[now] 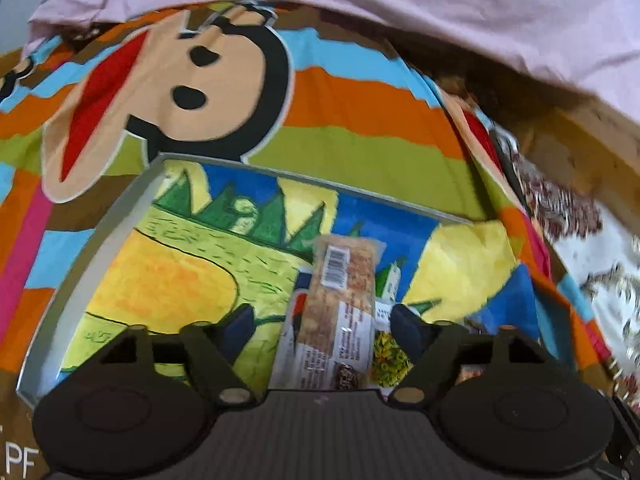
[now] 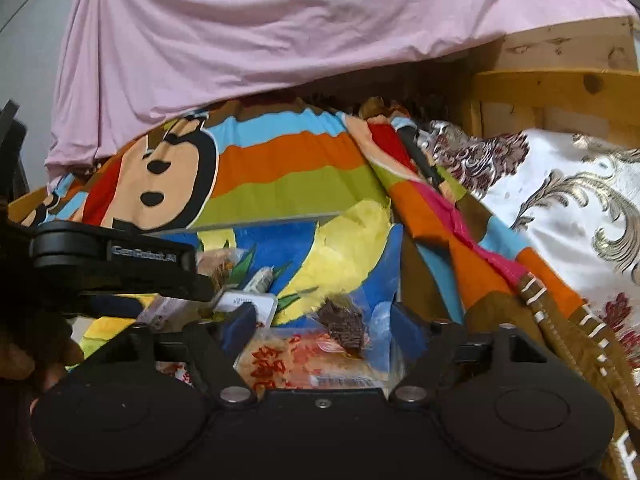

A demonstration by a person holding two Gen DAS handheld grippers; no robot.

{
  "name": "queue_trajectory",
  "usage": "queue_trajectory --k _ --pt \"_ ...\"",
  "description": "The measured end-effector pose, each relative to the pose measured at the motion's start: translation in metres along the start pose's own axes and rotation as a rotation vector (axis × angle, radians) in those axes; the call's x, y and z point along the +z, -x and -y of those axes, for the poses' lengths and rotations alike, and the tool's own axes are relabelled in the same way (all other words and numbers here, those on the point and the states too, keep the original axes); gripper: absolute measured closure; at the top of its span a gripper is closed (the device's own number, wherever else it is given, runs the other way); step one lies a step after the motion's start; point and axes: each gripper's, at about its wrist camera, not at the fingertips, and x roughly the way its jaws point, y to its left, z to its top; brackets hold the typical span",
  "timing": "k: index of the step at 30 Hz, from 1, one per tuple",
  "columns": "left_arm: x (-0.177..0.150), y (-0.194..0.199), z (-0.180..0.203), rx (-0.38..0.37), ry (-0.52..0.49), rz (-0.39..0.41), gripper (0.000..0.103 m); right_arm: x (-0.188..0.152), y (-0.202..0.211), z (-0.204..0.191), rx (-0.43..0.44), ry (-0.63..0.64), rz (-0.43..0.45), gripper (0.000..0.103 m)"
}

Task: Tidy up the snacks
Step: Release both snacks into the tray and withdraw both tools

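Note:
In the left wrist view my left gripper (image 1: 322, 326) is open over a shallow grey-rimmed tray (image 1: 100, 232) with a painted landscape floor. A long clear-wrapped nut bar (image 1: 340, 304) with a barcode lies between the fingers, untouched. A green-yellow snack pack (image 1: 390, 360) lies by the right finger. In the right wrist view my right gripper (image 2: 322, 326) is open above a clear packet with red lettering (image 2: 304, 360) and a dark brown snack (image 2: 344, 324). The left gripper body (image 2: 112, 264) shows at the left, over more small packs (image 2: 248, 304).
The tray sits on a striped cartoon-monkey cloth (image 1: 340, 112). A pink sheet (image 2: 260, 32) hangs behind. A white floral brocade cloth (image 2: 560, 184) and a wooden frame (image 2: 560, 88) lie to the right.

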Motion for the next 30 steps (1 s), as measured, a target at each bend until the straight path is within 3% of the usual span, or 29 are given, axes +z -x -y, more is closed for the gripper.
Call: queue_trajectory --k 10,17,30 --pt "0.010 0.074 -0.017 -0.014 0.036 0.199 0.002 0.029 0.072 0.003 0.034 -0.032 0.181 0.001" --pt "0.001 0.147 -0.018 0.005 -0.035 0.337 0.001 0.035 0.134 0.002 0.073 -0.045 0.289 0.001" --pt "-0.054 0.250 -0.040 -0.002 -0.099 0.435 0.001 0.002 0.240 -0.035 0.103 0.093 0.415 0.001"
